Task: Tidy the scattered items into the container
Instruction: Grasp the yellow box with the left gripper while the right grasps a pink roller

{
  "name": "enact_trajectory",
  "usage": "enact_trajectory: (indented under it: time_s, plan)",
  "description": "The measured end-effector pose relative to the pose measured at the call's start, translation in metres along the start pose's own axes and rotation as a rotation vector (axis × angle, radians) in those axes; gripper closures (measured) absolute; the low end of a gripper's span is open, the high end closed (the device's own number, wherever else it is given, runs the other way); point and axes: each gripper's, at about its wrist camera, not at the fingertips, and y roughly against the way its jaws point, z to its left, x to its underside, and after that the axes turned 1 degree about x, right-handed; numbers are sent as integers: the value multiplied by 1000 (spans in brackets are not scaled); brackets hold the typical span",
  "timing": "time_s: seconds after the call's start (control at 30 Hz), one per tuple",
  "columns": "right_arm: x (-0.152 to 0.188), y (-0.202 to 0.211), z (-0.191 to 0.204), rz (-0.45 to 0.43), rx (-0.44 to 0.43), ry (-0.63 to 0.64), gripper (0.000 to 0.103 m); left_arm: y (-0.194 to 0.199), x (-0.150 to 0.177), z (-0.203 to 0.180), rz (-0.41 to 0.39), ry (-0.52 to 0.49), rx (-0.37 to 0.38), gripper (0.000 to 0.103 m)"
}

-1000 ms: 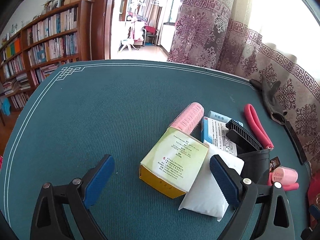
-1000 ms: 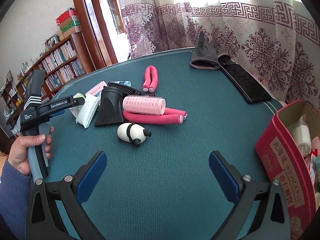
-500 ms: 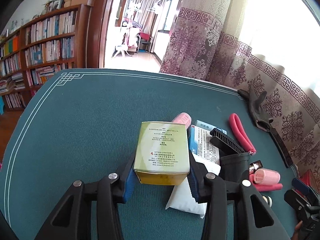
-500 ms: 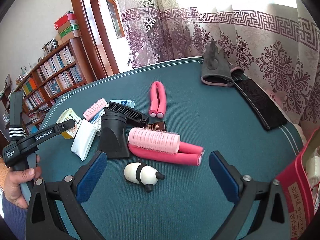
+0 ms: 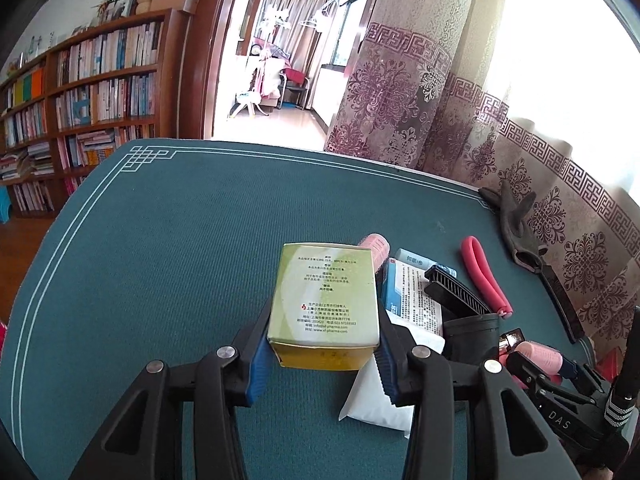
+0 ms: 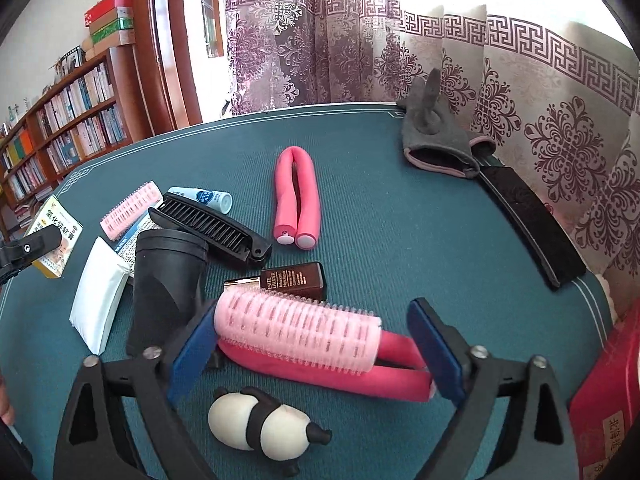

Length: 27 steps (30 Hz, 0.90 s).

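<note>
My left gripper point(image 5: 322, 356) is shut on a green and yellow medicine box point(image 5: 325, 300), which also shows at the left of the right wrist view point(image 6: 54, 236). My right gripper point(image 6: 312, 354) is open, with its jaws on either side of a big pink hair roller point(image 6: 296, 330) that lies on a folded pink foam curler point(image 6: 340, 372). The red container point(image 6: 604, 404) is at the right edge of the right wrist view.
On the green table point(image 6: 380, 216) lie a panda toy point(image 6: 260, 426), a black cup point(image 6: 164, 280), a black comb point(image 6: 208, 232), a brown bottle point(image 6: 292, 278), a white packet point(image 6: 98, 300), a second pink curler point(image 6: 296, 196), a small roller point(image 6: 132, 208), a grey glove point(image 6: 436, 140) and a black strap point(image 6: 528, 224).
My left gripper closed on the medicine box and has lifted it. My right gripper moved forward and down until its jaws straddle the big pink roller.
</note>
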Motion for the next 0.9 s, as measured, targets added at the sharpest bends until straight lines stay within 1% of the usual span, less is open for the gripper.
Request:
enact_trajectory:
  time_s: [0.07,0.3,0.43,0.63,0.9]
  plan:
    - [2,5,-6,-14,3,-21,26,-1,1,-1,5,-3,-1,57]
    - [16,39,-18,-73,-10,-34,26,-4,5,-9,16,-29,-5,57]
    - [28,58,-32,-84,-17,-72,26,0,7,-15,16,-49,-5,57]
    - [38,93,-54,-114,-17,-104,26,17,12,-33,8,-71,9,57]
    - [51,125,-72,-143,-38,-137,25,46,33,-59,6,-81,48,57]
